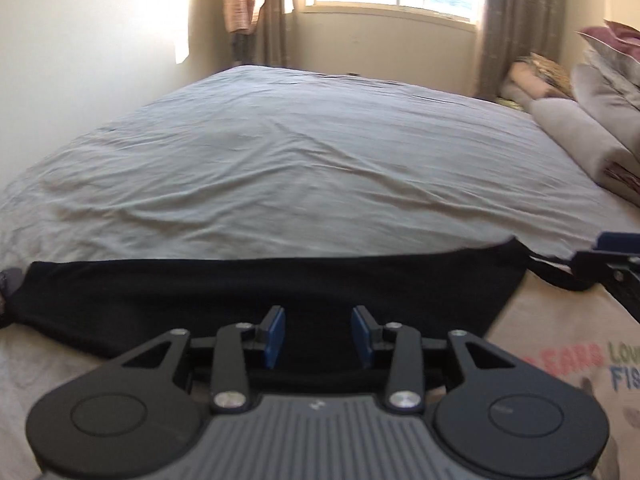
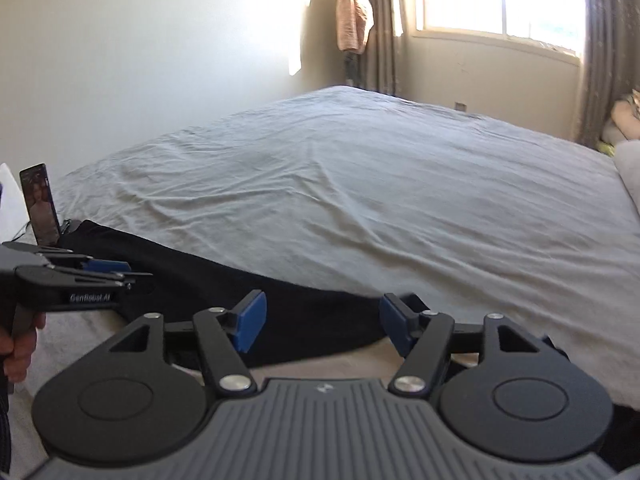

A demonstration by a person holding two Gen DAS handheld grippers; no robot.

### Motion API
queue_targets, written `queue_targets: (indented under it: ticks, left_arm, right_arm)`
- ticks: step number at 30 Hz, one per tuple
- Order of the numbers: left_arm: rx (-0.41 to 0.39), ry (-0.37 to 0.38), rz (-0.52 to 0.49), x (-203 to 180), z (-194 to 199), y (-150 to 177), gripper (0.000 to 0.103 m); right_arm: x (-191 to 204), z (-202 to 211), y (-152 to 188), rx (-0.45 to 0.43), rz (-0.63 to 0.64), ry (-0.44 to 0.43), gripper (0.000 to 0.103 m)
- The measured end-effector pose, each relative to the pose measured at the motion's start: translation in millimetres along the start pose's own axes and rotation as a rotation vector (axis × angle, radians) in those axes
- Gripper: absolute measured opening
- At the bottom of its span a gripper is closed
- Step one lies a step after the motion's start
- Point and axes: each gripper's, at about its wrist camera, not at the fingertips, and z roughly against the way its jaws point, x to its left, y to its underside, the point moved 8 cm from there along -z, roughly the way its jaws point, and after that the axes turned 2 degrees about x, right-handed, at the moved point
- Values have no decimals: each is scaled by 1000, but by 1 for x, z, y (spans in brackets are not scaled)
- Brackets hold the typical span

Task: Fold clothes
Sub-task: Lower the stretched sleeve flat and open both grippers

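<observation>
Black garment: a dark cloth (image 1: 256, 292) was seen laid in a long flat band across the near edge of the bed, its long axis running left to right in front of both tools.
Left end: a phone (image 2: 40, 208) was propped upright just beyond the band's far left tip, as caught by the right wrist camera.
Left gripper: the left gripper (image 1: 318, 336) was held above the middle of the band, jaws apart, blue pads clear of the fabric, nothing clamped between them.
Key relation: the garment lay directly ahead of and below both tools, crosswise to the line they pointed along; the left gripper was judged nearer its centre, the right nearer its right-hand end.
Right gripper: the right gripper (image 2: 320, 322) was poised over the band's right portion, jaws spread wide and empty, with cloth visible beneath the gap.
Bedsheet: a wrinkled grey sheet (image 1: 300, 152) was spread beyond the garment, and a printed cloth (image 1: 568, 360) lay under its right corner.
Next move, as judged: the near long edge would likely be pinched at two points and carried over.
</observation>
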Motion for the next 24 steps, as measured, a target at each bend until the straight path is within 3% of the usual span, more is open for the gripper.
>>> queue_targets:
  ticks: [4,8,11,15,21,24]
  left_arm:
    - [-28,140,-132,-61,16,33,42]
    - [8,253,-181,-94,28,77,44]
    - [-34,219,-225,-100,45,92,48]
    - [-30,211,-217,-98,65,104,62]
    - [-39,156,-244,-96,95,132,70]
    - [-9,159,-277,-98,109,143,77]
  right_arm:
    - [-17,24,46,65,-16,135,67]
    - [-29,40,98,124,-111,221,73]
    - [-29,56,132,141,-148,258,76]
    - [-24,84,161,131,-142,325,97]
    - [-18,120,188,139,-170,375,103]
    - [-19,135,200,195,-195,401,103]
